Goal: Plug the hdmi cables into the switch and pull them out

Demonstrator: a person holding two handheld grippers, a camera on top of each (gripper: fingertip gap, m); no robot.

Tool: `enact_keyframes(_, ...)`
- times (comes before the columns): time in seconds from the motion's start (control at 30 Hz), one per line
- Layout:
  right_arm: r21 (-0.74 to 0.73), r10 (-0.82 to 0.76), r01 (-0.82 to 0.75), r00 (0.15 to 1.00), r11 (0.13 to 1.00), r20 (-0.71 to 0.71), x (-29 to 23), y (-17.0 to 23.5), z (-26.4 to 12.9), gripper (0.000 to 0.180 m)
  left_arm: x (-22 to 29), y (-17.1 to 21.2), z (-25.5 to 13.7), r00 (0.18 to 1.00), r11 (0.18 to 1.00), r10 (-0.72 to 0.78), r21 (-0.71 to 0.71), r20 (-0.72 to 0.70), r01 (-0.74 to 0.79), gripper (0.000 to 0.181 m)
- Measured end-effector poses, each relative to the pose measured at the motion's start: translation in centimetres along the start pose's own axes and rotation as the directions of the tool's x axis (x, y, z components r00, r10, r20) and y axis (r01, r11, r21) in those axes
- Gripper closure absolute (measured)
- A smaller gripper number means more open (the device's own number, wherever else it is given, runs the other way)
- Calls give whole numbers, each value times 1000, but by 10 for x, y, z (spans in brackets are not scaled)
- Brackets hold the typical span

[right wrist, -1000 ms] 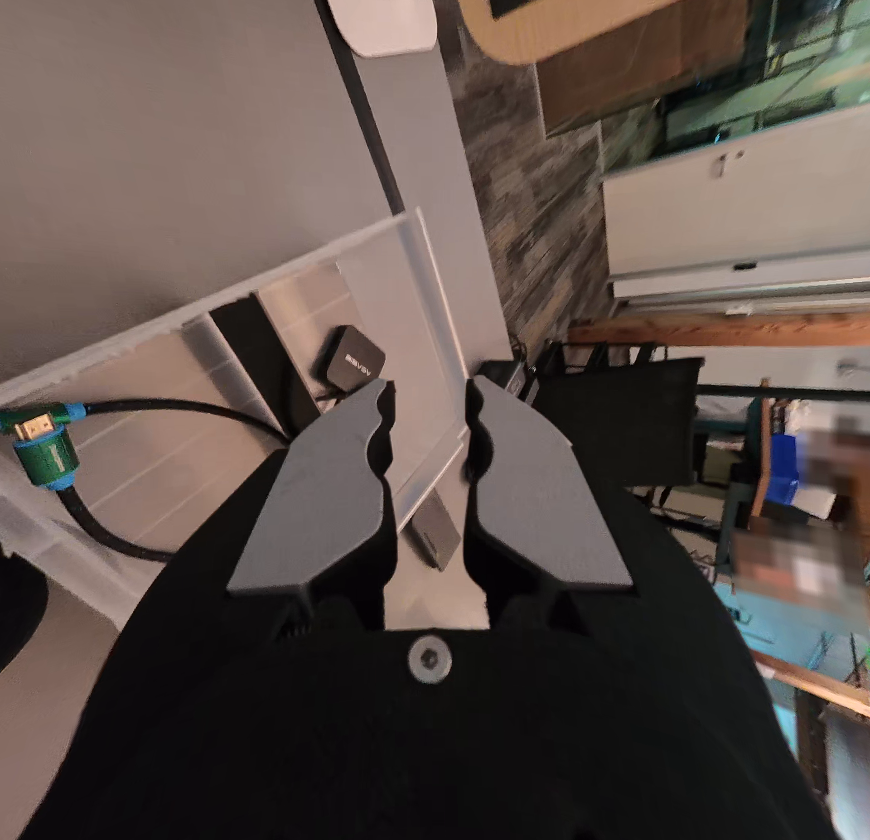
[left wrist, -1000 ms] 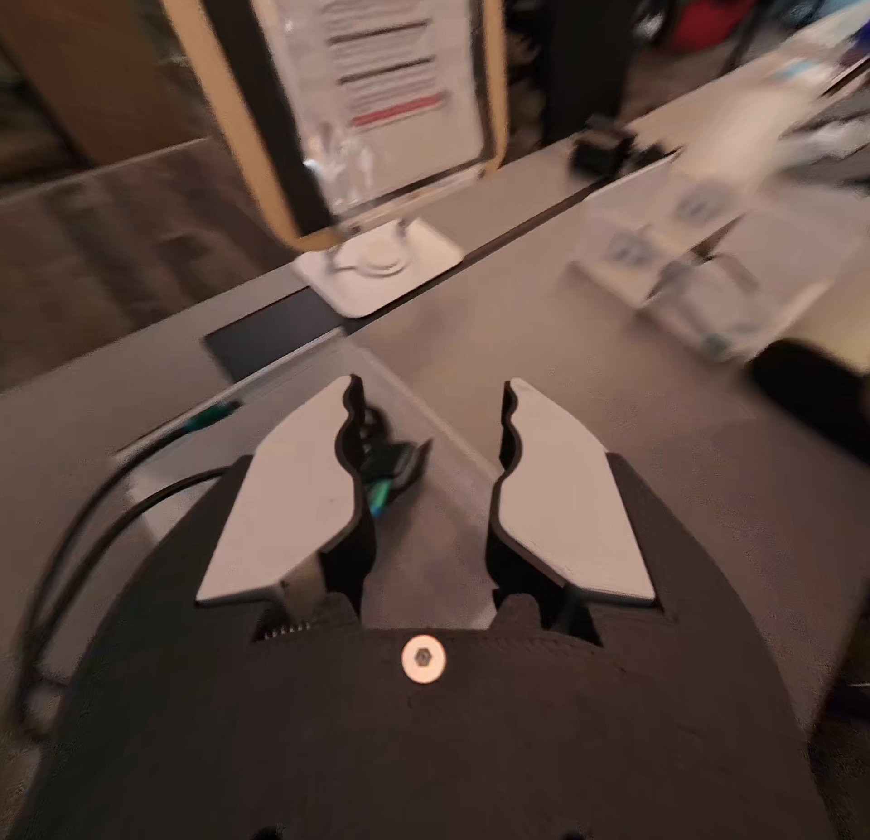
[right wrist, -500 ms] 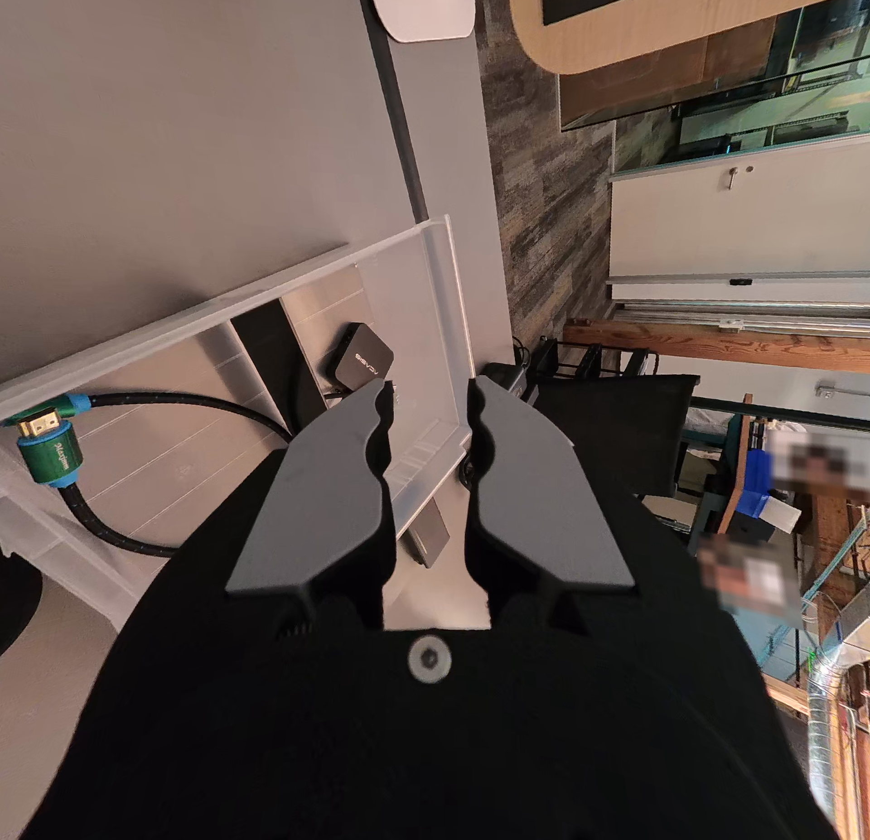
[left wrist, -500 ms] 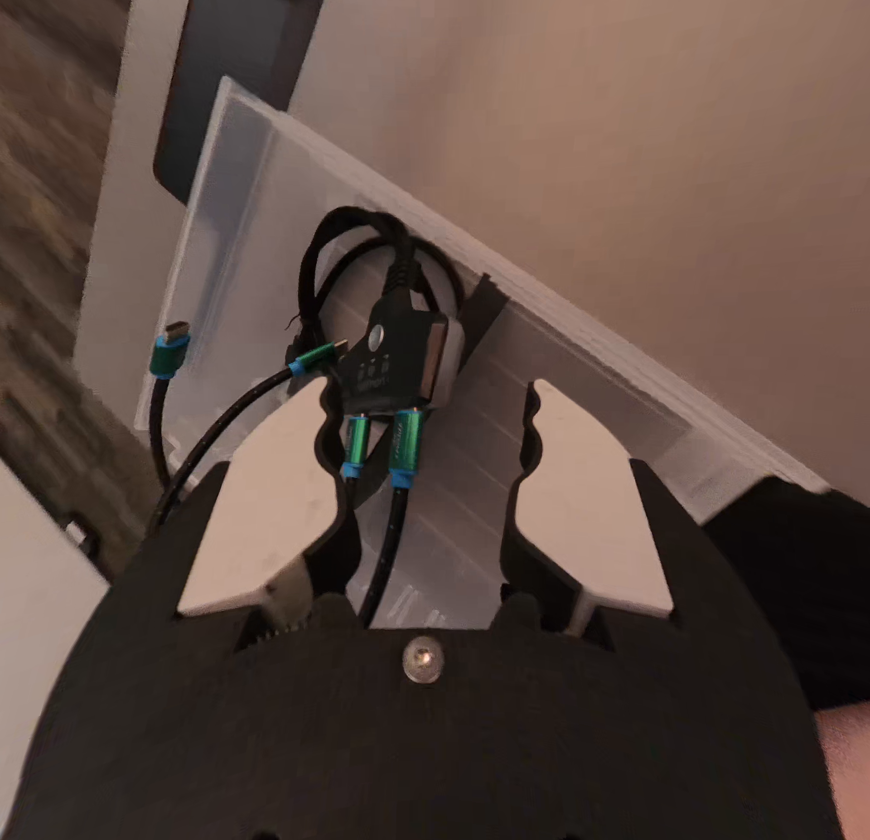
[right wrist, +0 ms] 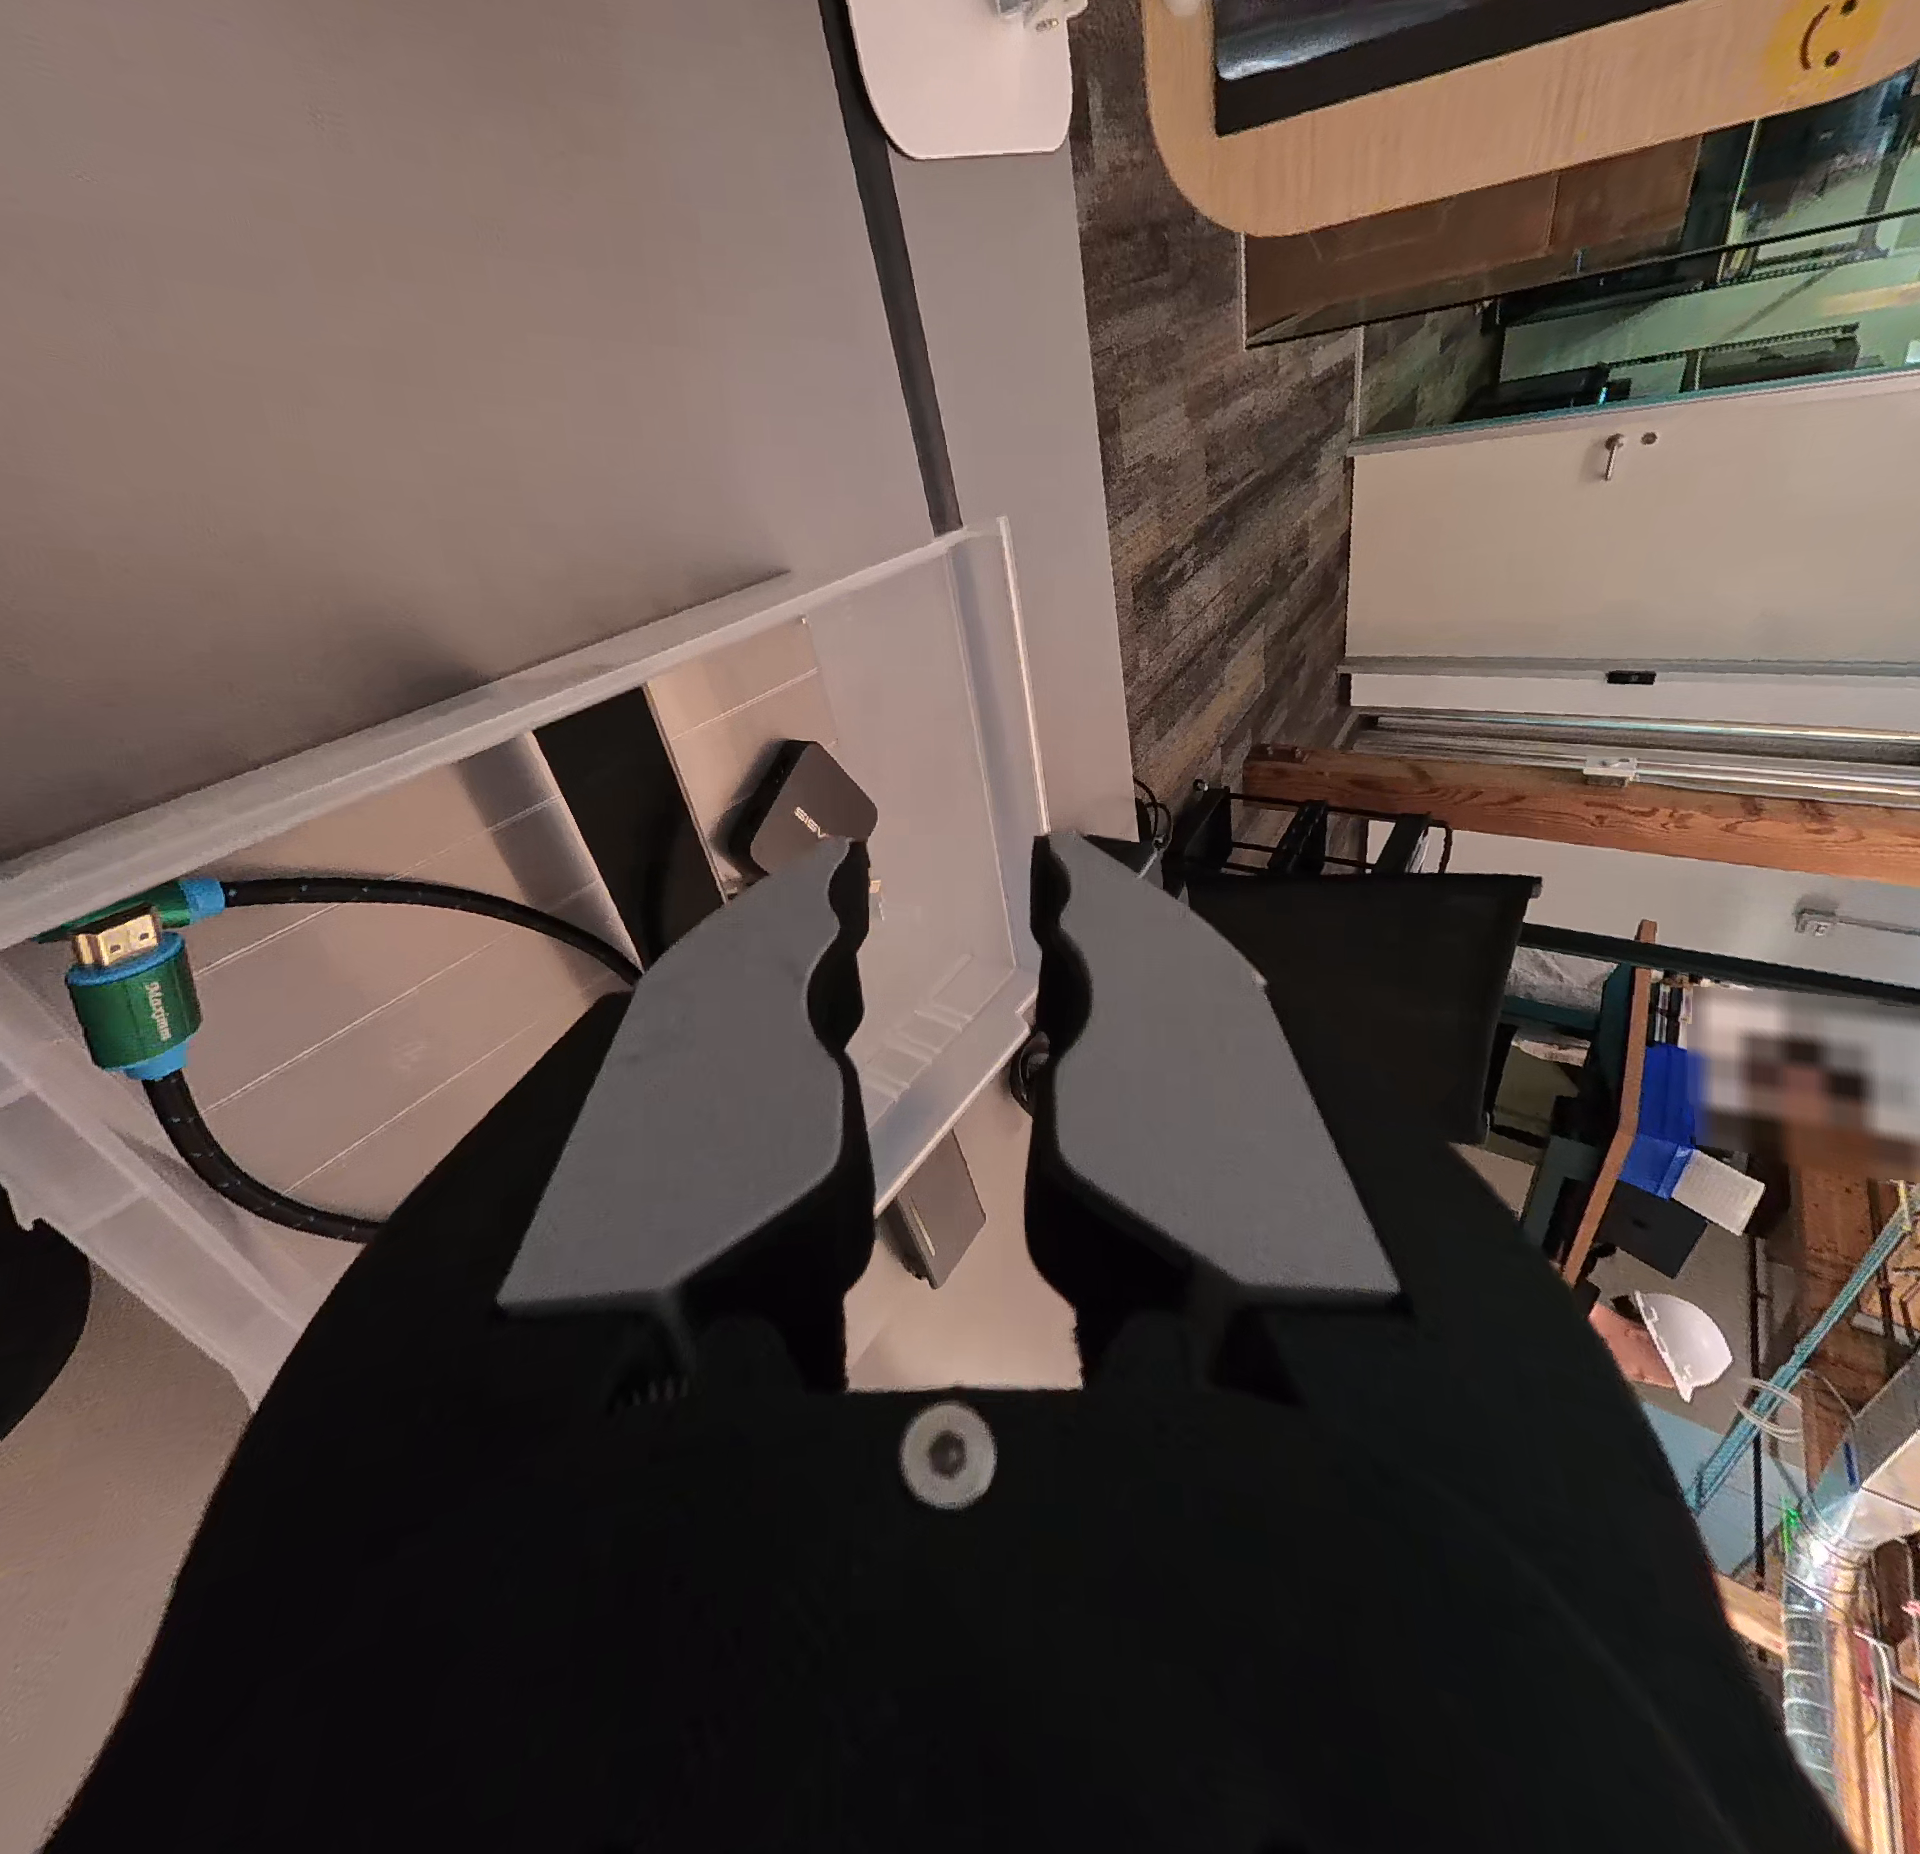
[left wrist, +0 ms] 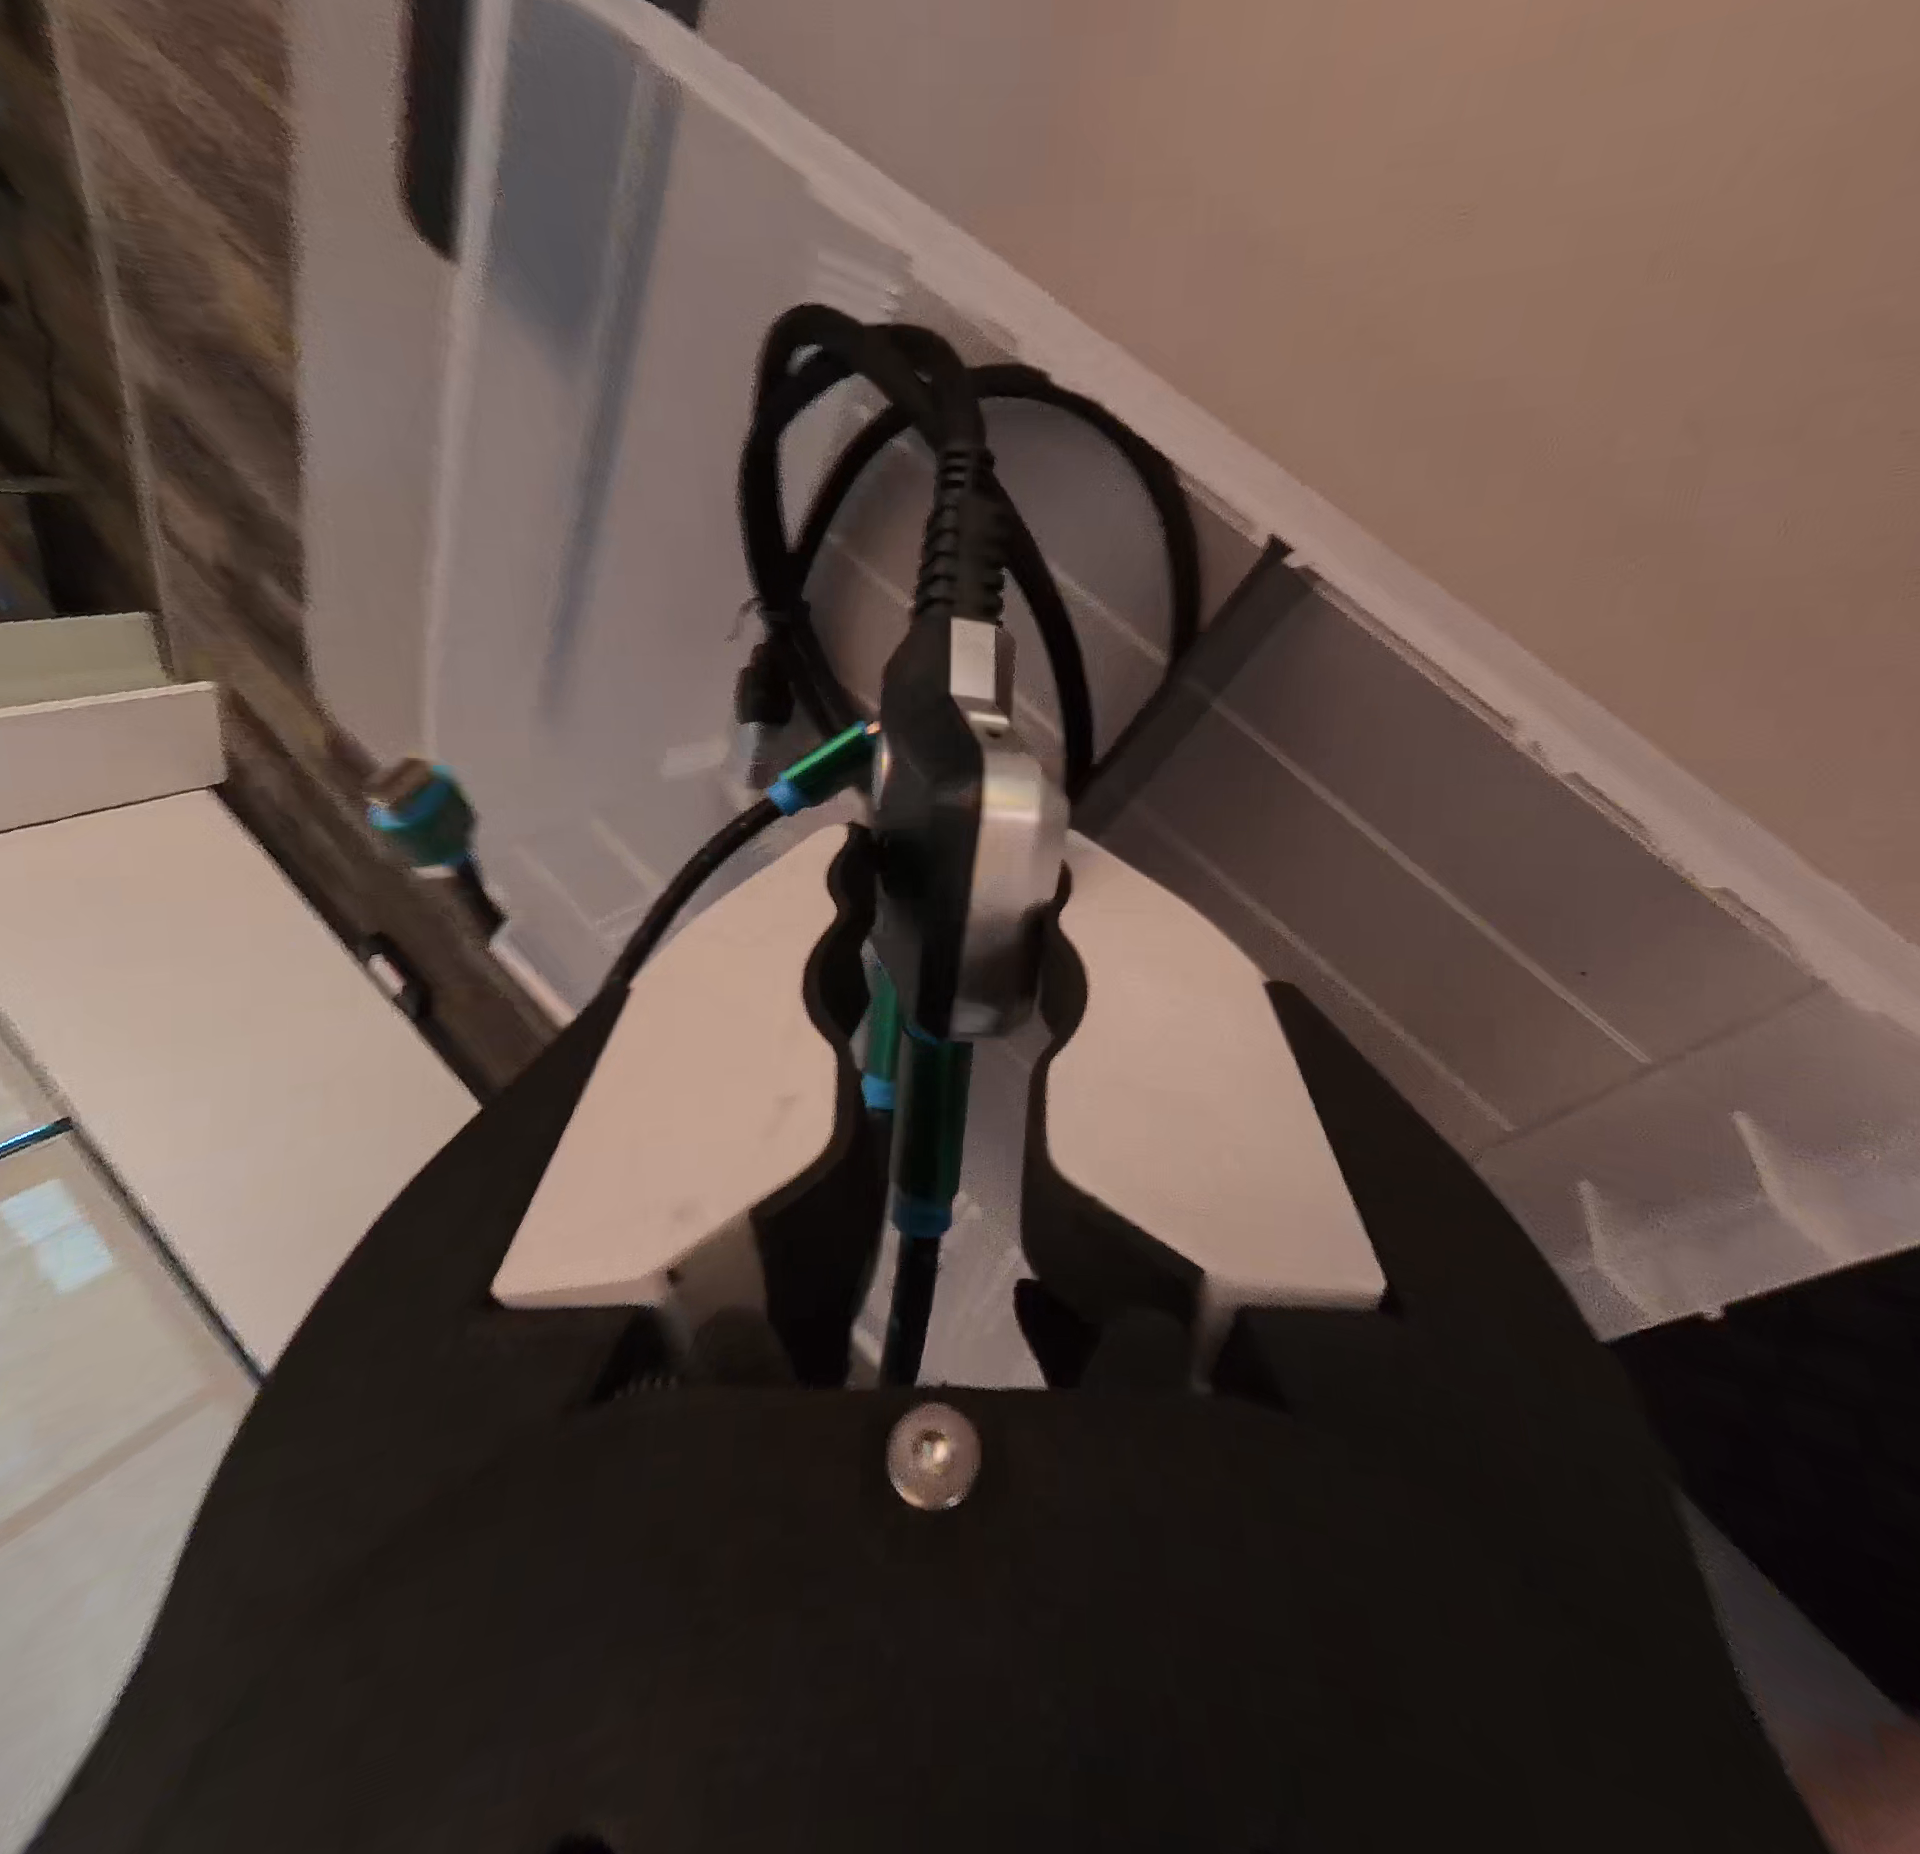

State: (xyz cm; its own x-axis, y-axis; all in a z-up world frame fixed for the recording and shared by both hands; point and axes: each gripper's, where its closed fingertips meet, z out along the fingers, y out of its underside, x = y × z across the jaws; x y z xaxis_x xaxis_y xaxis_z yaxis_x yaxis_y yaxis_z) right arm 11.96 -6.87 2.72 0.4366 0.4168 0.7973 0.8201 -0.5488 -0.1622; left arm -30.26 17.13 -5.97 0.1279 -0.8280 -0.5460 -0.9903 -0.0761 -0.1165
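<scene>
Left gripper [left wrist: 951, 895] has its jaws clenched on the switch [left wrist: 961, 848], held edge-on above the clear tray [left wrist: 1351, 869] w/ two green-collared hdmi cables [left wrist: 930, 1129] plugged in. Right gripper [right wrist: 945, 905] is released, holding nothing, near a loose plug [right wrist: 130, 1004]. Risk: thin grip lets the switch twist or slip when a cable gets pulled, and the looped cords [left wrist: 883, 454] could snag

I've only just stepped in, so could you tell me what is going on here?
A person is working with two handheld grippers over a clear plastic tray. The left gripper is shut on the HDMI switch, which has two green-ended cables plugged in. The right gripper is open and holds nothing. Another green HDMI plug lies loose in the tray.
</scene>
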Motion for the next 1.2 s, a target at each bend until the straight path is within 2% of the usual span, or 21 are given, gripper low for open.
enact_keyframes(0.07,-1,-11,11,1000,1000,5,-2,-1,2,149,-15,-2,-14,997,999,-31,36,77,28,156)
enact_keyframes(0.27,-11,-33,33,999,999,17,-5,-4,10,149,-52,-3,-64,953,945,-279,214,122,249,161)
enact_keyframes(0.4,-15,-47,47,999,999,25,-8,-6,14,149,-66,2,-109,914,867,-386,388,126,313,161)
enact_keyframes(0.53,-26,-72,72,997,997,29,-11,-10,19,149,-74,-1,-159,872,733,-485,579,74,358,161)
enact_keyframes(0.73,23,-108,108,994,994,18,-14,-30,18,151,-70,-17,-230,861,501,-508,811,-8,303,161)
enact_keyframes(0.97,311,-172,155,985,938,28,-34,-98,-6,153,-52,-1,-331,812,246,-582,963,57,109,162)
enact_keyframes(1.1,365,-227,193,973,911,52,-50,-118,-7,153,-41,23,-370,734,199,-665,980,137,-3,162)
enact_keyframes(1.2,355,-249,210,966,911,66,-57,-121,-2,153,-25,31,-396,733,110,-670,992,116,-57,162)
